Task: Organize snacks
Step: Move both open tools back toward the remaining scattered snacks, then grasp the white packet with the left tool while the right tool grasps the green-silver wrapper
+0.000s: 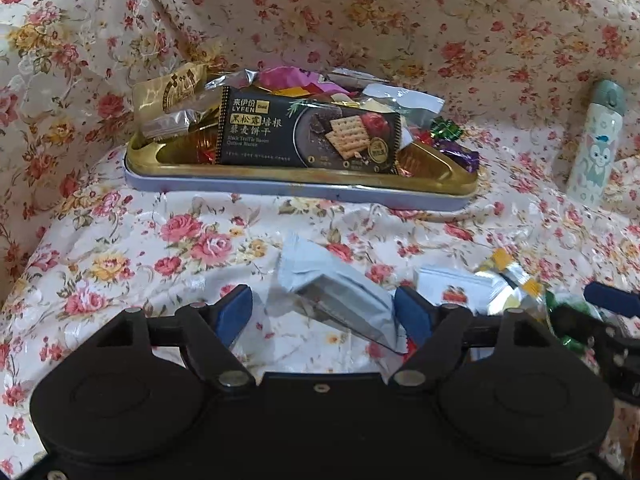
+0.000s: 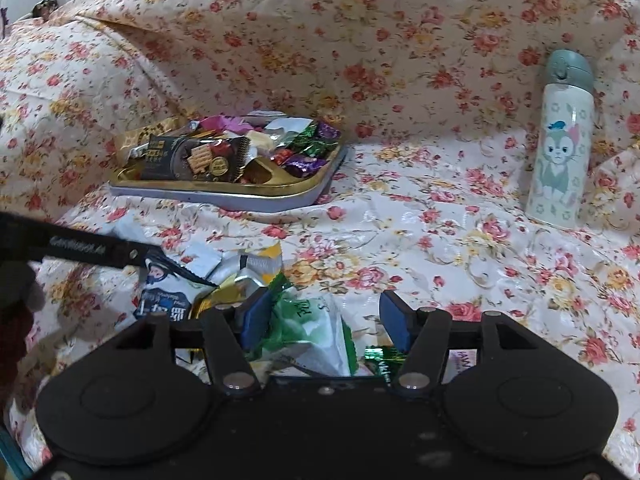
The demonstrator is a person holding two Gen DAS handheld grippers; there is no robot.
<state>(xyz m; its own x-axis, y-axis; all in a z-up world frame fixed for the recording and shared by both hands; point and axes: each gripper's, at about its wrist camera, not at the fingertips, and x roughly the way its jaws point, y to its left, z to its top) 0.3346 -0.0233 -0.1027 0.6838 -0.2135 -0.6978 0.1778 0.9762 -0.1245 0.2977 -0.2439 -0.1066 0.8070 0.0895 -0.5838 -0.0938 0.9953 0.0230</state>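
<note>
A gold tin tray with a lilac rim lies on the floral cloth. It is piled with wrapped sweets and a black cracker pack. In front of it my left gripper is open around a grey-white snack packet; the left pad stands clear of it. To its right my right gripper is open over a green-and-white packet, which lies near its left pad. Beside them lie a blue-and-white packet, a yellow-and-silver packet and a green foil candy.
A white cartoon-printed bottle with a grey-green cap stands at the right against the cloth-covered backrest. The flowered cloth rises in folds behind and to the left of the tray. Bare cloth stretches between the tray and the bottle.
</note>
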